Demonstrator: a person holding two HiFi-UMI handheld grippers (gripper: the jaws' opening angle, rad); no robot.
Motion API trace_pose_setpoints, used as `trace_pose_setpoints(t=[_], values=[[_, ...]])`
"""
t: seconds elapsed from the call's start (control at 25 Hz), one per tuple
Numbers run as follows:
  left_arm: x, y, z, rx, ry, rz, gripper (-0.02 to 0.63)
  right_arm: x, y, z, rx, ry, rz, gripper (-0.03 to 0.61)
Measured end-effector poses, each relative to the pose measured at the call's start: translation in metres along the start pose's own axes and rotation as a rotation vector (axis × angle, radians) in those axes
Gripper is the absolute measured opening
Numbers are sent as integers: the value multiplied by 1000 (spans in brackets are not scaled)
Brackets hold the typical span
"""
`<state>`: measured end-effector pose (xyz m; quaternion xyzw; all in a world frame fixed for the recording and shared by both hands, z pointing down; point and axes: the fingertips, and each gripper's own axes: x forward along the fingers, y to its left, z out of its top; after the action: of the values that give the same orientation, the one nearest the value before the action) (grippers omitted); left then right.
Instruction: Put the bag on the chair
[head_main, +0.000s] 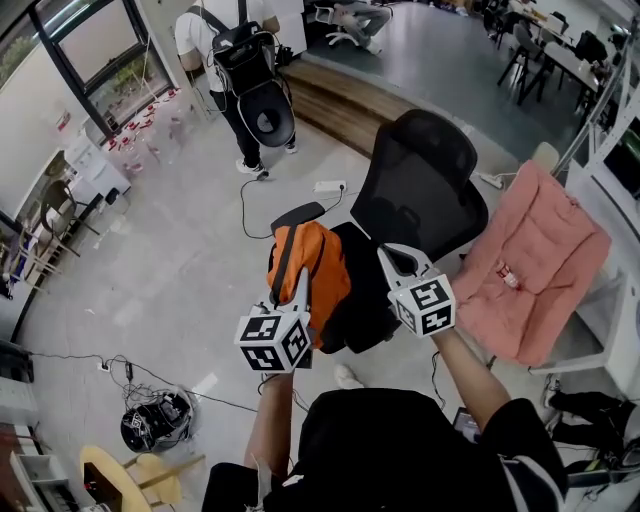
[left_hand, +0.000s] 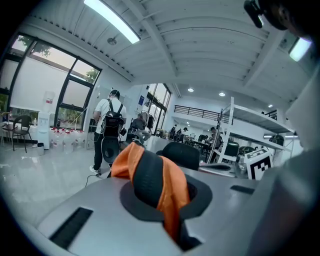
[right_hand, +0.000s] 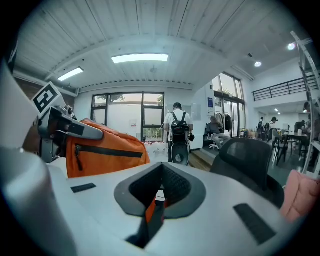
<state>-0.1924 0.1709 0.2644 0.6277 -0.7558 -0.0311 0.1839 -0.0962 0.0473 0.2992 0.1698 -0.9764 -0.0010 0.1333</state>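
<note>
An orange bag (head_main: 318, 272) with black straps hangs in the air just left of the black mesh office chair (head_main: 420, 190), beside its armrest. My left gripper (head_main: 298, 290) is shut on the bag's black strap and orange fabric (left_hand: 145, 175), which bulge over the closed jaws of that gripper (left_hand: 167, 200). My right gripper (head_main: 388, 255) is over the chair's seat, to the right of the bag. Its jaws (right_hand: 161, 170) are closed, with a sliver of orange fabric in the slit between them. The bag's zipped side (right_hand: 100, 150) shows at the left there, and the chair's back (right_hand: 250, 160) at the right.
A pink padded lounger (head_main: 530, 265) stands right of the chair. A person with a backpack (head_main: 245, 60) stands on the floor beyond. A cable and power strip (head_main: 329, 186) lie behind the chair. More cables and a dark round object (head_main: 155, 425) lie at the lower left.
</note>
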Motion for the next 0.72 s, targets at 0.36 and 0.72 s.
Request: trace_pose_setpoints(t=[0.36,0.72], values=[[21,37,12,5,14,-32,14,38,0,7,-6,16,-32,2],[42,53,10,-1,38,-52,14,57,-1,-6,-21,62,-36,2]])
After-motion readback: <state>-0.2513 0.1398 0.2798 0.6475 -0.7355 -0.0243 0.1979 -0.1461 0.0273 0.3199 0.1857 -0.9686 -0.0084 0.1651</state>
